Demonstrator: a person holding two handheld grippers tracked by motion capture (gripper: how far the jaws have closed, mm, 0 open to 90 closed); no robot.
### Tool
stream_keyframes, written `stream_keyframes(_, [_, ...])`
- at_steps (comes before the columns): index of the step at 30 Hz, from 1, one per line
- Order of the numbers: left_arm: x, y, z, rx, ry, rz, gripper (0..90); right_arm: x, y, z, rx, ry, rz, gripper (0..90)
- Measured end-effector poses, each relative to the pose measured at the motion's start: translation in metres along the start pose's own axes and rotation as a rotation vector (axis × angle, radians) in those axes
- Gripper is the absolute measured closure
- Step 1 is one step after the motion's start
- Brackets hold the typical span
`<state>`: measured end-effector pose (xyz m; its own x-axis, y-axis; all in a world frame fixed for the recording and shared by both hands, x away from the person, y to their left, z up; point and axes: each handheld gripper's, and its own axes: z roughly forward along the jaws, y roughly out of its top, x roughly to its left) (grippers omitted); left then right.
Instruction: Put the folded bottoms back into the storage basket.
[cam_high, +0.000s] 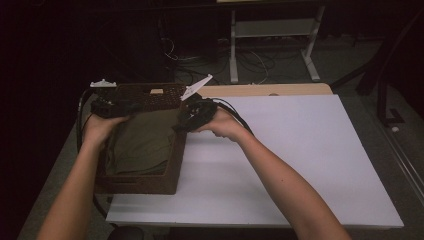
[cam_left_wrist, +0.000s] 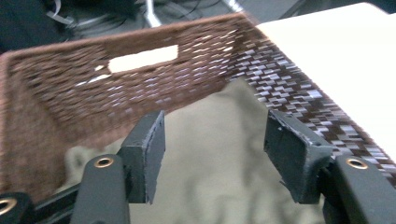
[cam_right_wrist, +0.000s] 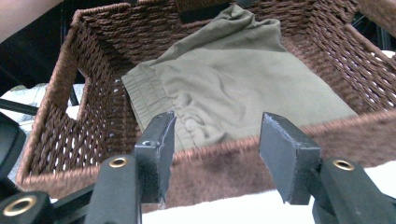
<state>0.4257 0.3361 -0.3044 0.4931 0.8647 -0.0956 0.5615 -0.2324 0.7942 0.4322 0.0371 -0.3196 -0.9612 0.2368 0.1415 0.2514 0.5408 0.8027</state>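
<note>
The white desk (cam_high: 280, 165) carries a brown woven basket (cam_high: 145, 182) at its left edge, with the near wall of the basket close to the near left corner. A folded olive garment (cam_high: 142, 142) lies flat inside the basket and covers most of the floor; in the right gripper view its elastic waistband (cam_right_wrist: 154, 93) lies toward one wall. The right gripper (cam_high: 192, 117) hovers at the right wall of the basket, just above the rim; its jaws stand spread with nothing between them, the rim directly below and beyond them. The left gripper (cam_high: 112, 107) sits over the far left part of the basket, above the garment; its jaws are likewise spread and empty, aimed at the far wall and its handle cutout (cam_left_wrist: 142, 58). Judged from this state, placement of the garment in the basket appears complete: the cloth rests fully inside, released by both tools. Remaining work appears limited to withdrawing both grippers, or to regrasping the basket if it is to be relocated.
</note>
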Motion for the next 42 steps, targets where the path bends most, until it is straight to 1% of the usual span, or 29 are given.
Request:
stream_keyframes(3, [-0.017,-0.001,-0.002,-0.009,-0.037,0.031,32.7,-0.003,-0.006,-0.009,-0.006,-0.011,0.005,42.8])
stream_keyframes(5, [-0.027,-0.003,-0.003,-0.01,-0.051,0.06,30.3,-0.006,-0.011,-0.016,-0.008,-0.019,0.008,41.7])
stream_keyframes(7, [-0.036,-0.005,-0.003,-0.019,-0.073,0.073,28.5,-0.009,-0.015,-0.023,-0.009,-0.026,0.01,40.6])
stream_keyframes(9, [-0.044,-0.007,-0.004,-0.027,-0.095,0.087,26.2,-0.011,-0.021,-0.03,-0.021,-0.036,0.024,39.1])
stream_keyframes(12, [-0.055,-0.011,-0.007,-0.056,-0.133,0.101,22.9,-0.015,-0.029,-0.041,-0.032,-0.052,0.037,36.1])
stream_keyframes(14, [-0.063,-0.013,-0.01,-0.077,-0.167,0.113,20.0,-0.018,-0.035,-0.048,-0.042,-0.066,0.048,33.5])
stream_keyframes(15, [-0.066,-0.014,-0.011,-0.085,-0.177,0.116,18.3,-0.019,-0.038,-0.053,-0.05,-0.079,0.055,32.8])
stream_keyframes(18, [-0.078,-0.016,-0.015,-0.113,-0.208,0.139,14.7,-0.021,-0.046,-0.064,-0.06,-0.092,0.073,28.8])
stream_keyframes(21, [-0.087,-0.017,-0.018,-0.125,-0.23,0.158,11.8,-0.022,-0.054,-0.075,-0.072,-0.126,0.081,25.7])
stream_keyframes(24, [-0.095,-0.021,-0.019,-0.137,-0.263,0.163,9.4,-0.023,-0.063,-0.085,-0.081,-0.155,0.091,22.5])
stream_keyframes(25, [-0.097,-0.021,-0.019,-0.139,-0.27,0.164,8.6,-0.024,-0.067,-0.089,-0.079,-0.165,0.101,21.7])
stream_keyframes(27, [-0.101,-0.023,-0.018,-0.137,-0.284,0.169,6.8,-0.025,-0.073,-0.094,-0.087,-0.183,0.105,19.5])
stream_keyframes(31, [-0.109,-0.027,-0.016,-0.135,-0.317,0.183,2.1,-0.028,-0.086,-0.11,-0.115,-0.201,0.134,16.4])
stream_keyframes(33, [-0.113,-0.029,-0.015,-0.14,-0.334,0.188,0.0,-0.028,-0.09,-0.116,-0.118,-0.212,0.137,15.0])
stream_keyframes(35, [-0.118,-0.03,-0.014,-0.146,-0.352,0.195,0.0,-0.027,-0.095,-0.124,-0.128,-0.219,0.137,14.3])
stream_keyframes(38, [-0.124,-0.033,-0.012,-0.154,-0.38,0.19,0.0,-0.025,-0.102,-0.135,-0.142,-0.236,0.14,13.6])
stream_keyframes(40, [-0.127,-0.036,-0.01,-0.157,-0.394,0.191,0.0,-0.024,-0.109,-0.143,-0.146,-0.242,0.15,11.9])
stream_keyframes(42, [-0.131,-0.038,-0.009,-0.164,-0.403,0.2,0.0,-0.022,-0.115,-0.15,-0.149,-0.252,0.151,10.1])
